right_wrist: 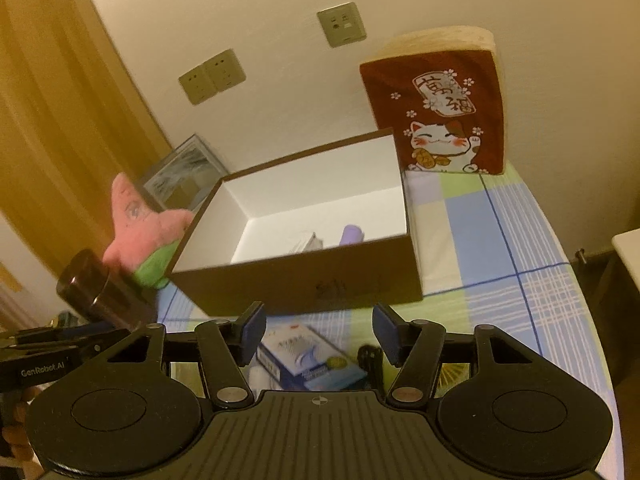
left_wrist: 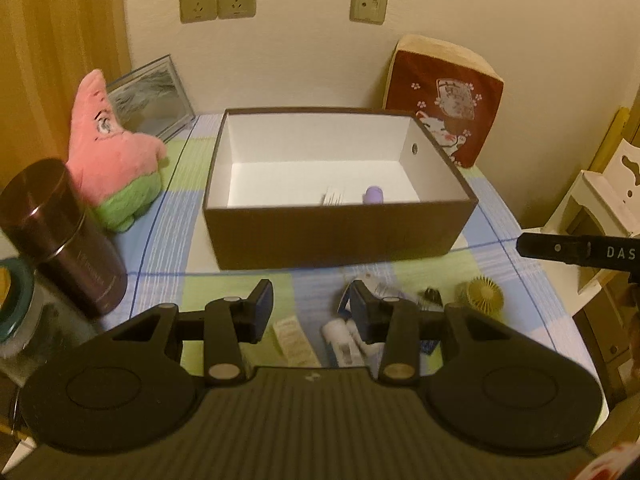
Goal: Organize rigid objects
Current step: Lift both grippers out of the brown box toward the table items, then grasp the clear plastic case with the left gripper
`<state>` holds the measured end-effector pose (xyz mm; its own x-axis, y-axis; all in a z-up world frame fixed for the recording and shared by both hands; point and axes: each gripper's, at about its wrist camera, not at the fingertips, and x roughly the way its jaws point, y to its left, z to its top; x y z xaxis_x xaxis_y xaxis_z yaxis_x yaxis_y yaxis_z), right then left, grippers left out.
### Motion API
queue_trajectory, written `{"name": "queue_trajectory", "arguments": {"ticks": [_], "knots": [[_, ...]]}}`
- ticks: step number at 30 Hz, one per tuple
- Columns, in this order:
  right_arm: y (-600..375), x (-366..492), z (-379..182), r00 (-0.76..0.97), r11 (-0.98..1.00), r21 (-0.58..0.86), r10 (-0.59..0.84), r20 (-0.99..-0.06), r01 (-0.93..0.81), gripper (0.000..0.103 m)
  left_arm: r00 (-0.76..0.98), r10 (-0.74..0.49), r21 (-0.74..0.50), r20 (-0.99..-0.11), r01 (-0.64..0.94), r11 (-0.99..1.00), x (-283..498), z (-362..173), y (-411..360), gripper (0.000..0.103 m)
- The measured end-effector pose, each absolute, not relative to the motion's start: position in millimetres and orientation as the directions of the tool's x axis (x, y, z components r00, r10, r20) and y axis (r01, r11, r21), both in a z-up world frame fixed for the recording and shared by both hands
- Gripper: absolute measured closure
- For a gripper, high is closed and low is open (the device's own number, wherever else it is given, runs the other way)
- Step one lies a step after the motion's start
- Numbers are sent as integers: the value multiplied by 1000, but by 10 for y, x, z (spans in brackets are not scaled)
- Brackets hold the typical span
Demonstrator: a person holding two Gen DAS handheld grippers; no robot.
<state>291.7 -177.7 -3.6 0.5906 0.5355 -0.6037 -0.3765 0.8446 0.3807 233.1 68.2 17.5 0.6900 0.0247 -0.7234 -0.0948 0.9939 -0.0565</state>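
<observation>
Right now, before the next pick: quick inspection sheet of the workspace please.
Surface: table with a checked blue, green and white cloth.
Job's things: open brown box, white inside, holding a purple item and a pale flat item. Still on the cloth in front of it: blue-white carton, white tube, small round fan, black clip.
Clutter: pink plush, dark canister, picture frame, red cat-print cushion.
Grippers: left hand-held gripper and right hand-held gripper both open, nothing between the pads.
Cables: nothing seen.
Surroundings: cream wall with sockets, wooden panel.
</observation>
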Motion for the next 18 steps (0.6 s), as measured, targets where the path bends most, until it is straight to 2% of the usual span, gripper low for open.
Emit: {"name": "queue_trajectory", "arguments": {"ticks": [18], "knots": [[-1715,2411,-439,492,822,347,553,-672,-451,43,621,23,-79,-784,-136,988,1801,-137,619,64]]}}
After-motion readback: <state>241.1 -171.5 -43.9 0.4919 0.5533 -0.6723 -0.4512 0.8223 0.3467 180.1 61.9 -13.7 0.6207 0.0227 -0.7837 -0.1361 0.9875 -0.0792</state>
